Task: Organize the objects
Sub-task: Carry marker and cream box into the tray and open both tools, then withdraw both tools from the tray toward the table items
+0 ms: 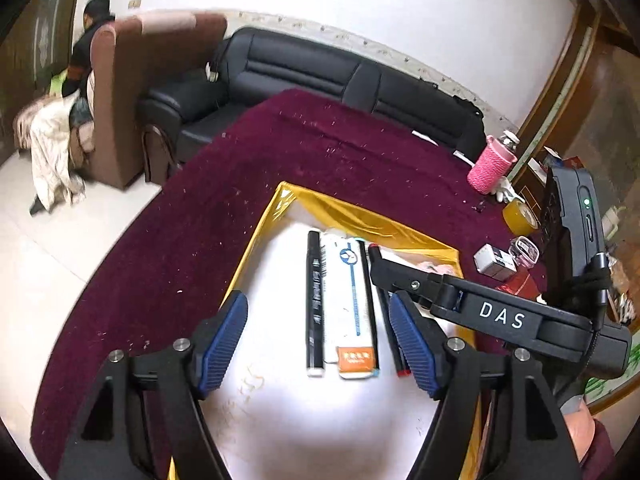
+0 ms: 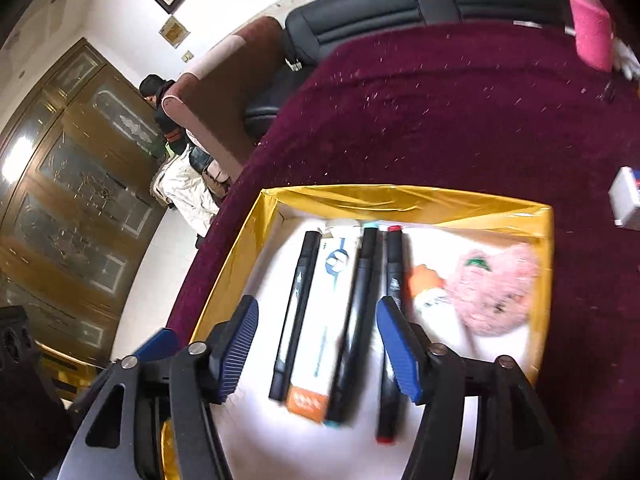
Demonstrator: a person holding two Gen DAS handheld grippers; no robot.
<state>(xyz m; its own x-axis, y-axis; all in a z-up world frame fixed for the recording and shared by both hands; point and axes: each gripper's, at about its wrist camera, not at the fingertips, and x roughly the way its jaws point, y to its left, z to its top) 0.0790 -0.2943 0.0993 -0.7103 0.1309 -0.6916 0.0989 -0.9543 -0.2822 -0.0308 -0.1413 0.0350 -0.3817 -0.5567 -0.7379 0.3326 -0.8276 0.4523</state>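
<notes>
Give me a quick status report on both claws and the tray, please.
Left claw open, empty. Right claw open, empty. Markers and tube box side by side in the gold tray. Nothing in the way.

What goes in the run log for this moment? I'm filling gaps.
stage: items placed | tray: markers, tube box, pink toy | left gripper: open, empty | right gripper: open, empty
</notes>
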